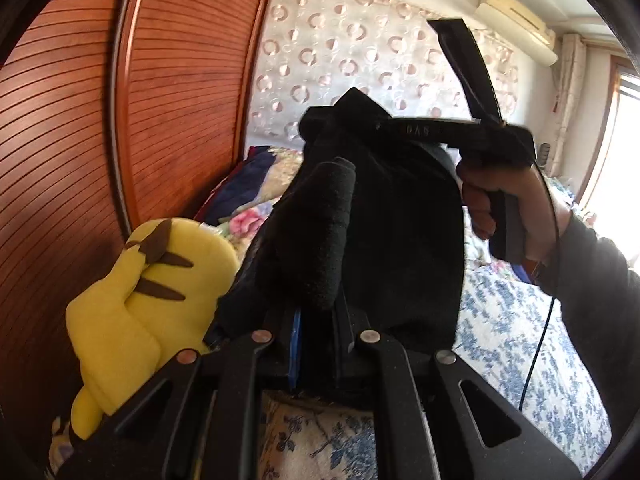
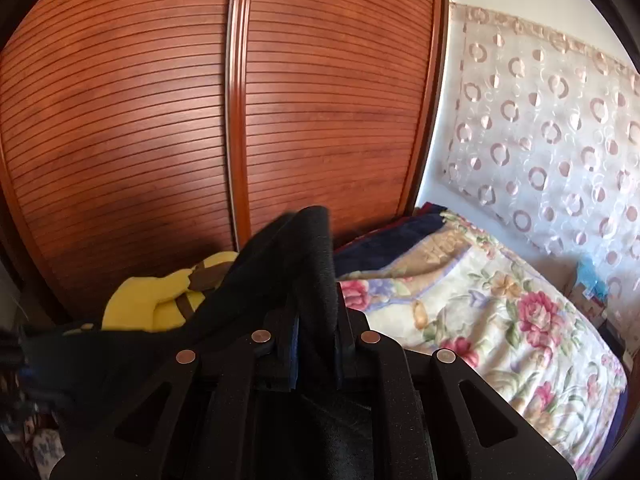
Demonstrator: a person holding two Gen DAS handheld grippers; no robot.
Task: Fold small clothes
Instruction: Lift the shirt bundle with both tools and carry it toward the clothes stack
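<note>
Up off the bed, a black garment [image 1: 400,216] hangs stretched between the two tongs. From the left wrist camera, the left tongs [image 1: 316,312] are pinched nearly closed on a bunched, rolled edge of the dark cloth, which stands up between the fingers and spills over them. Farther ahead in that view, the right tongs [image 1: 320,120] grip the opposite end of the garment at its top; a hand [image 1: 504,208] in a dark sleeve [image 1: 600,280] holds the handle, and a thin cable [image 1: 540,340] trails down from it.

From the right wrist camera, the right tongs are likewise almost closed on a thick fold of the same black fabric [image 2: 316,264], which runs off to the left edge of the picture.

Below lies the bed, with a blue-and-white flowered sheet [image 1: 512,320] and a quilt with pink roses [image 2: 500,320]. A yellow plush toy [image 1: 152,280] sits at the bed's edge against the slatted wooden wardrobe doors [image 2: 160,120]. A sheer curtain with ring patterns [image 2: 552,128] covers the wall beyond.
</note>
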